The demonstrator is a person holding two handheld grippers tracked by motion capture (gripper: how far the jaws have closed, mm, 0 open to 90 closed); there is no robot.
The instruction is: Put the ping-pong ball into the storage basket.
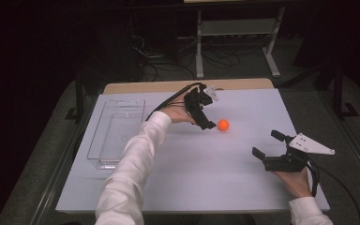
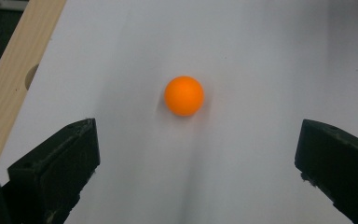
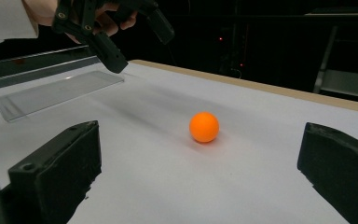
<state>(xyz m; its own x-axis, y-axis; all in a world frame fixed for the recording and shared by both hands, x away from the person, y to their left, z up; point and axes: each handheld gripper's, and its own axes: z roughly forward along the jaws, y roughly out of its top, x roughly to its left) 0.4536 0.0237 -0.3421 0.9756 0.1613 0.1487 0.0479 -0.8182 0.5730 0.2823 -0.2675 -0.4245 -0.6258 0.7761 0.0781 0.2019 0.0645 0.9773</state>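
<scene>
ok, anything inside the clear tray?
Nothing that can be seen: the clear tray at the table's left looks empty, its ribbed floor showing through. The left forearm covers its near right corner, so that bit stays unchecked. The orange ball lies outside it on the white sheet.

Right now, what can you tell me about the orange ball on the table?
The orange ball is small, round, plain and matte, with a smooth plastic-like look and no markings. It sits whole on the white table top, past the middle toward the far edge, casting a faint shadow. Only the table touches it. The left gripper hangs just beside it with jaws wide apart, not yet around it.
</scene>
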